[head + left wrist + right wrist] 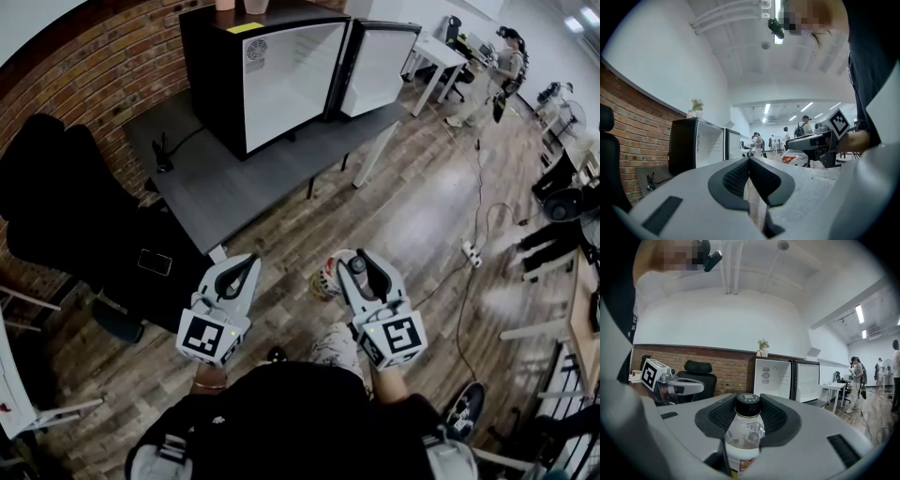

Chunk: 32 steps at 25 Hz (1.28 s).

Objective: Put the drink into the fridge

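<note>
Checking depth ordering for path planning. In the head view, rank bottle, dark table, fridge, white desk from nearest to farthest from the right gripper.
1. Bottle: held in the right gripper's fingers.
2. Dark table: ahead, to the left.
3. Fridge: on the table's far end, door open.
4. White desk: beyond the fridge, to the right.

The left gripper (749,160) and right gripper (749,404) have matt pale-grey plastic shells with a fine grainy surface; their pads (737,178) are black, dull and finely dimpled like rubber. The bottle (743,439) is cloudy translucent plastic with a smooth black cap (748,404) and a printed label (739,466). The fridge (211,75) has a black, faintly glossy shell and a smooth white lining. The table (216,192) is dark matt wood grain, the floor (412,216) worn wood planks with a soft sheen, the wall (80,89) rough red brick
</note>
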Available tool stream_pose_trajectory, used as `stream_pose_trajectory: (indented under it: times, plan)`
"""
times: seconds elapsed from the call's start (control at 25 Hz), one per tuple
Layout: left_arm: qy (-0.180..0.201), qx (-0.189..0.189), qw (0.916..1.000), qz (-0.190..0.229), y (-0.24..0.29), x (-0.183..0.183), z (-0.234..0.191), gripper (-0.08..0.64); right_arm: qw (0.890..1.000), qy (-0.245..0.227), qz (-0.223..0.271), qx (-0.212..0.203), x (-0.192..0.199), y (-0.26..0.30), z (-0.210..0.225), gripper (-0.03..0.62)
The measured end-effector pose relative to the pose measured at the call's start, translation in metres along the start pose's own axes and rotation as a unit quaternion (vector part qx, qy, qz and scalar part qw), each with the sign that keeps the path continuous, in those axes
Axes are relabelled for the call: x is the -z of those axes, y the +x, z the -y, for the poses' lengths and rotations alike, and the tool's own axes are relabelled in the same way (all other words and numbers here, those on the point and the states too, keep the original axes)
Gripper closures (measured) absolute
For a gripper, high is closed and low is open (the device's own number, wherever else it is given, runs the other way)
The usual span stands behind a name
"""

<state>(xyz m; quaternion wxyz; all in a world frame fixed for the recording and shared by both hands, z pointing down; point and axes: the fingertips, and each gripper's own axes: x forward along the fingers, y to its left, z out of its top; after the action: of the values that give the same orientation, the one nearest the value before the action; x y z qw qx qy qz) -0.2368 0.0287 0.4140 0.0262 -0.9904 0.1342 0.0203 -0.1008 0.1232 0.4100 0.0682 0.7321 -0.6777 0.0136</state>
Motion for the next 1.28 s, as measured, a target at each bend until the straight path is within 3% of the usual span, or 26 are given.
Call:
stream_pose_trajectory:
  times: [0.52, 1.28]
  plan:
    - [-0.005, -0.019, 0.9998, -0.001, 0.026, -0.001, -0.018, 0.563, 0.999, 0.01, 0.024, -0.029, -0.01, 0.029, 0.014, 0.442]
    - [0.016, -0.043, 0.9989, -0.01, 0.115, 0.002, -0.043, 0.561, 0.997, 0.022, 0.033, -0.059, -0.009, 0.089, 0.094, 0.442]
